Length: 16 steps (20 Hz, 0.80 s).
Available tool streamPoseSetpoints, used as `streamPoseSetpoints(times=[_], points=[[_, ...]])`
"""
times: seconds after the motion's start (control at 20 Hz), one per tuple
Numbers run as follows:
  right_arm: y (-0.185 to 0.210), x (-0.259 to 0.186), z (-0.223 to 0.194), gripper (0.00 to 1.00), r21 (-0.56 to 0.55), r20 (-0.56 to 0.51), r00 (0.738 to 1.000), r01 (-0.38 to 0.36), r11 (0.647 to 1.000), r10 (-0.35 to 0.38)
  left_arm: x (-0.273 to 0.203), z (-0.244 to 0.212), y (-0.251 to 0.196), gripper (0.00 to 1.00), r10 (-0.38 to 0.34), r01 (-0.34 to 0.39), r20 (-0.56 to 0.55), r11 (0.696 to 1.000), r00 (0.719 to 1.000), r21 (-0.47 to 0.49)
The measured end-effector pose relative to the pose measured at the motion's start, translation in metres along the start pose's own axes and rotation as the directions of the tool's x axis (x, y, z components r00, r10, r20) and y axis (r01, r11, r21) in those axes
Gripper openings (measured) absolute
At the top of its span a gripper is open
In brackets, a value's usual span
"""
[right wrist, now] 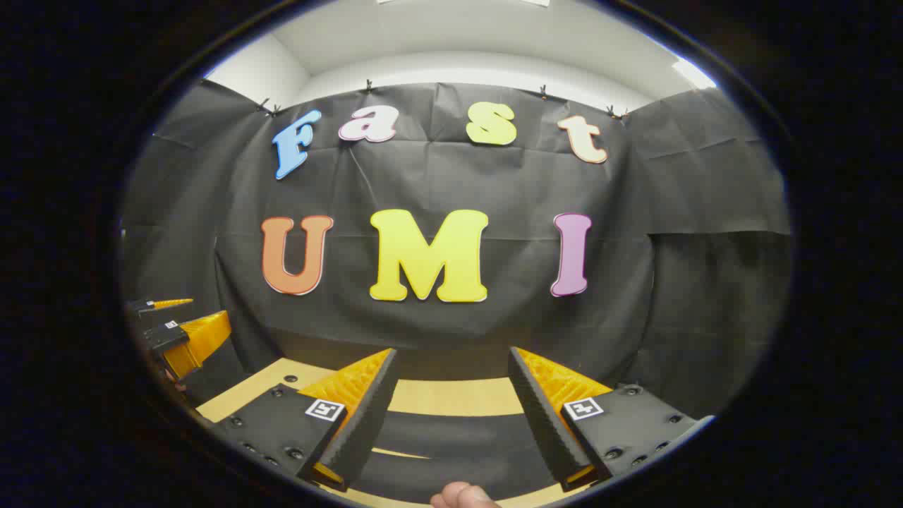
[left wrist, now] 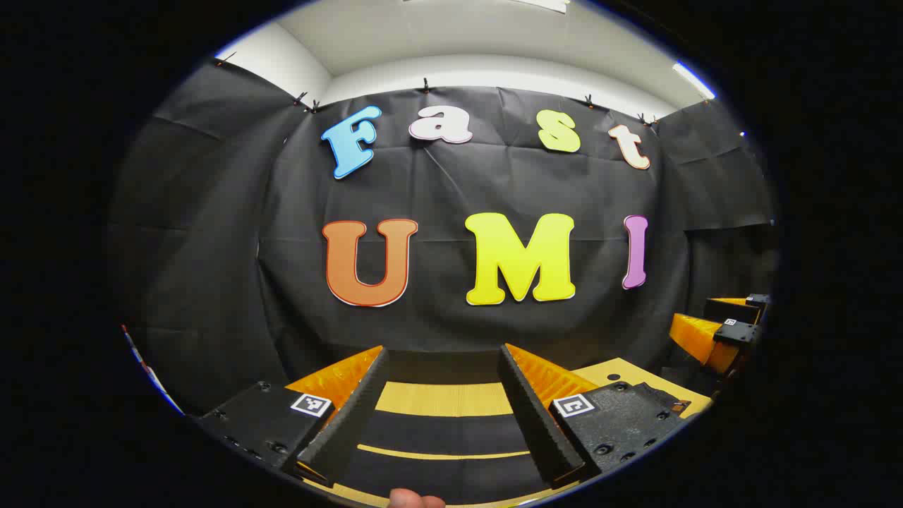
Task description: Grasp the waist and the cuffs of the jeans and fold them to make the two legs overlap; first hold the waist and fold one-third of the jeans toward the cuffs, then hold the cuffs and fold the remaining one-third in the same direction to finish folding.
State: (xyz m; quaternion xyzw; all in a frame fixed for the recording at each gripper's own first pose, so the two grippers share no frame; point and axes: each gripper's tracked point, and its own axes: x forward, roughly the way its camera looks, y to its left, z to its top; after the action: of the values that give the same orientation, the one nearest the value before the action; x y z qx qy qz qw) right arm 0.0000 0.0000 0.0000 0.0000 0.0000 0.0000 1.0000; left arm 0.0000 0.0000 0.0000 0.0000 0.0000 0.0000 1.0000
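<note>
My left gripper point(left wrist: 443, 353) is held level and open, facing the booth's back wall, with nothing between its fingers. My right gripper point(right wrist: 453, 353) is likewise open and holds nothing. Below both, a dark cloth point(left wrist: 444, 434) point(right wrist: 451, 430) lies flat on the wooden table point(left wrist: 444, 398) point(right wrist: 458, 396); it looks like the jeans, but I cannot make out waist or cuffs. In the left gripper view the right gripper point(left wrist: 719, 331) shows at the far right. In the right gripper view the left gripper point(right wrist: 176, 331) shows at the far left. The two are side by side at about the same height.
The black cloth wall stands close behind the table's far edge. A person's fingertip point(left wrist: 416, 499) point(right wrist: 462, 494) peeks in at the bottom of each view. A bare corner of table point(left wrist: 621, 370) lies to the right of the left gripper.
</note>
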Motion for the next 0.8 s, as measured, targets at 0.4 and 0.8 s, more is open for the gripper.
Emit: streamPoseSetpoints(times=[0.4, 0.8], points=[[-0.004, 0.004, 0.005, 0.94, -0.008, 0.005, 1.0, -0.006, 1.0, 0.006, 0.004, 0.001, 0.001, 0.98, 0.0, 0.0, 0.001, 1.0, 1.0, 0.008], [-0.011, 0.005, 0.0, 0.94, -0.007, -0.004, 1.0, -0.024, 1.0, 0.024, 0.006, -0.004, -0.001, 0.98, -0.002, 0.002, -0.006, 1.0, 1.0, 0.015]])
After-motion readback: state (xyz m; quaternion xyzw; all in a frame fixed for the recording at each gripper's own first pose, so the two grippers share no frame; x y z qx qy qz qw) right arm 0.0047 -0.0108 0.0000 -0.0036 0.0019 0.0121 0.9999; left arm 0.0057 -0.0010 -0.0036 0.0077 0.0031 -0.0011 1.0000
